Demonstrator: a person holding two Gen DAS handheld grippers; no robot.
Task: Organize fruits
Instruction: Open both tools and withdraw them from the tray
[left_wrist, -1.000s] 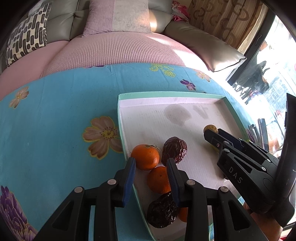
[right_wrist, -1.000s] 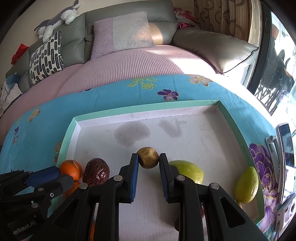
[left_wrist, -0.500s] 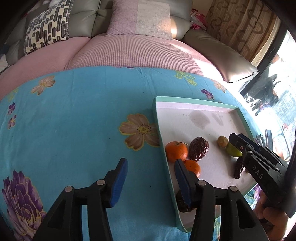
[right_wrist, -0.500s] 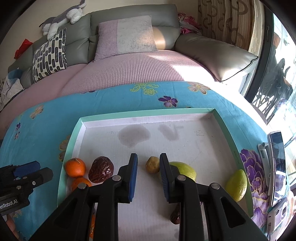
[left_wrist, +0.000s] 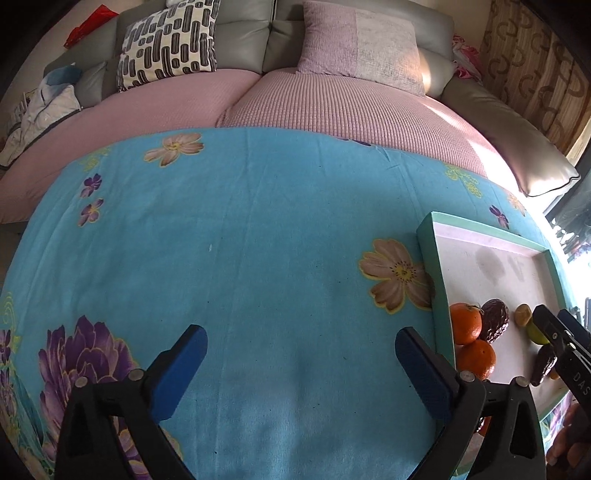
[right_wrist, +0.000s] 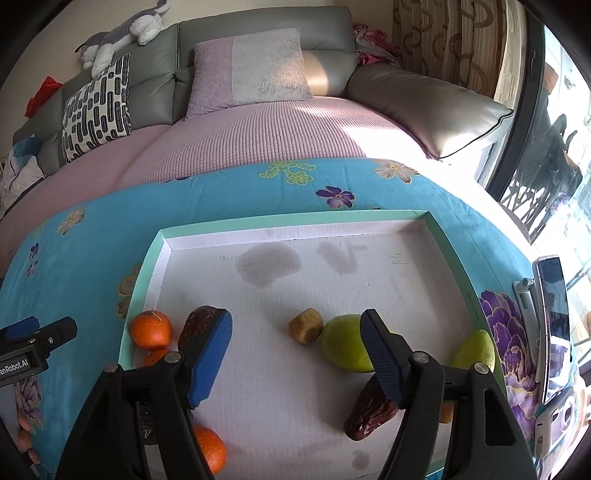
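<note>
A shallow mint-rimmed tray (right_wrist: 295, 221) holds the fruit. At its left end lie oranges (right_wrist: 151, 329) and a dark wrinkled fruit (right_wrist: 195, 325). A small brown fruit (right_wrist: 304, 330) touches a green fruit (right_wrist: 343, 347) in the middle. A second green fruit (right_wrist: 476, 350) and a dark date (right_wrist: 369, 410) lie to the right. My right gripper (right_wrist: 293, 317) hovers open over the tray, empty, with the brown fruit just ahead between its fingers. My left gripper (left_wrist: 299, 350) is wide open and empty over the blue cloth, left of the tray (left_wrist: 428, 258).
A blue flowered cloth (left_wrist: 258, 240) covers the table. A pink-covered sofa (left_wrist: 332, 99) with cushions runs behind it. A phone on a stand (right_wrist: 552, 325) and another device sit at the table's right edge, next to a window.
My left gripper drew away leftward from the tray's oranges and opened wide. My right gripper pulled back a little and opened wide around the small brown fruit.
</note>
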